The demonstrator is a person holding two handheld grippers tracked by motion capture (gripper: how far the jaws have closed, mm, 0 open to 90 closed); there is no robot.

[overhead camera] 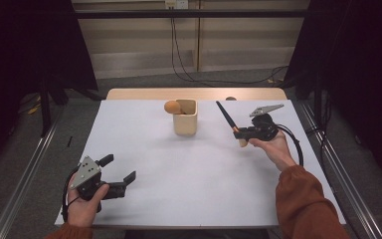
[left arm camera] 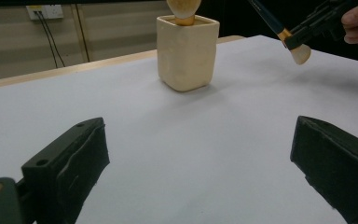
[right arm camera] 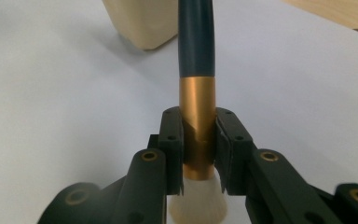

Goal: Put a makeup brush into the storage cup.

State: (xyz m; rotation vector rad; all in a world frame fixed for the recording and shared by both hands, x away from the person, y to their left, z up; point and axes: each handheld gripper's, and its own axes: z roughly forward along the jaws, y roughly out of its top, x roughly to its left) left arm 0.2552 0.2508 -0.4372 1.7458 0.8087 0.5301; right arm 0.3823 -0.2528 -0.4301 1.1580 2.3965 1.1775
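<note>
Brush [right arm camera: 196, 93] sits clamped at its gold ferrule between the right gripper [overhead camera: 242, 131] fingers, not yet in the cup [overhead camera: 185, 119] beyond them, while the left gripper [overhead camera: 117, 172] fingers gape empty.

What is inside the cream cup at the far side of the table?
A brush head sticks out above the cream cup's rim. The handle below it and the cup's bottom are hidden by its walls.
</note>
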